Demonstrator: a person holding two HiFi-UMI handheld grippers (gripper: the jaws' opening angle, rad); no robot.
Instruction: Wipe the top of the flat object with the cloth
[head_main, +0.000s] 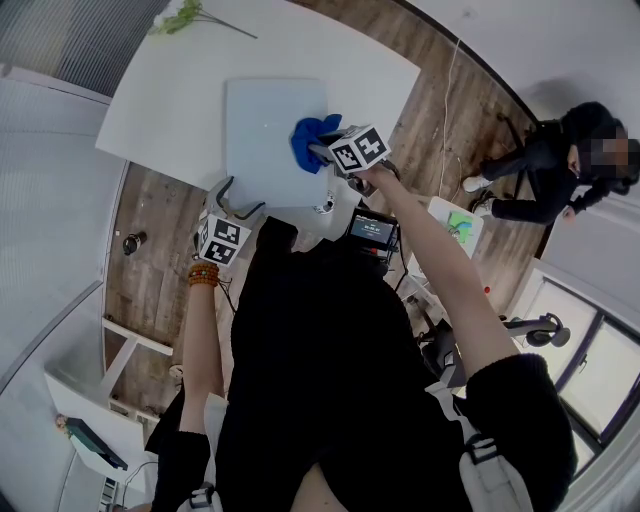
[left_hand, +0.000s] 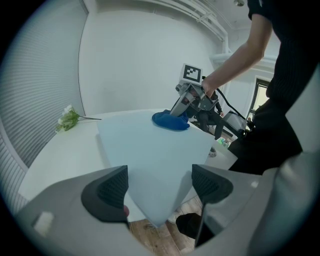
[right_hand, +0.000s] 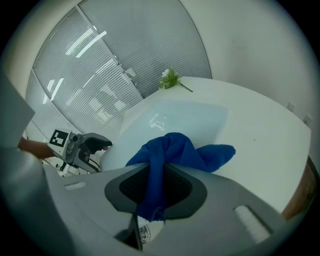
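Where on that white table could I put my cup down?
Bare tabletop lies between the flower sprig and the left edge of the pale blue panel, and beyond its far edge. Crowded: the panel's right edge, where the right gripper holds the blue cloth, and its near corner, by the open left gripper.

In the head view the marker cube covers the jaws of the right gripper, and this gripper covers a part of the blue cloth. The person's black torso fills the lower middle and hides what lies under it. A small round thing at the edge of the white table is too small to tell. In the right gripper view the cloth hides a part of the pale flat panel, and the print on its white label is too small to read.
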